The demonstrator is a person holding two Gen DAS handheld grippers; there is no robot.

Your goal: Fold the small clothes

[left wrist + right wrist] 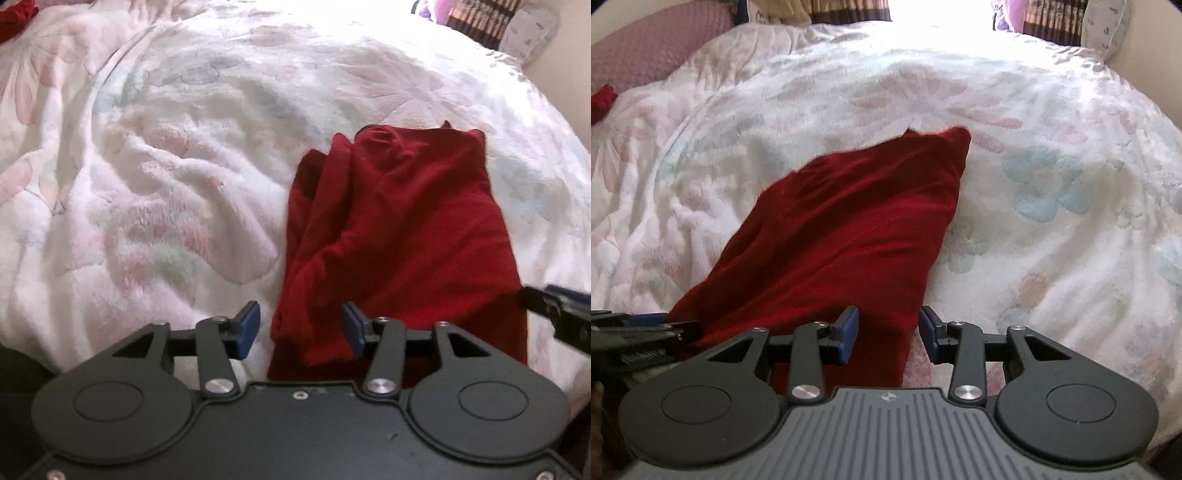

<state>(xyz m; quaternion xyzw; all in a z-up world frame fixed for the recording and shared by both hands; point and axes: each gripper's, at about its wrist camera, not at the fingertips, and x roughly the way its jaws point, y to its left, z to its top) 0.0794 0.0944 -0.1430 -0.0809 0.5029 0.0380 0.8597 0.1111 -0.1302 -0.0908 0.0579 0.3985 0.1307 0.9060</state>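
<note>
- Left wrist view: a dark red garment (399, 236) lies on a pale flowered blanket (166, 184), to the right of middle, stretching away from the camera as a long, partly folded strip. Its left side shows stacked layers and creases; its near end hangs toward the camera.
- The left gripper (301, 328) has its fingers spread wide with nothing between them. The near left corner of the garment lies just ahead of the right finger (352, 326), but I cannot tell whether it touches.
- The tip of the other gripper shows at the right edge, beside the garment's near right side.
- Right wrist view: the same garment (849, 229) runs from the near edge up and to the right, ending in a rumpled far corner.
- The right gripper (888, 330) is also spread wide and empty, with the garment's near right edge lying in the gap between its fingers.
- Judgement: the cloth looks thin, light and limp, so it should sag and slide on itself. The two near corners look like the best holds, pinching all the layers together so the fold stays even on the soft, yielding blanket.
</note>
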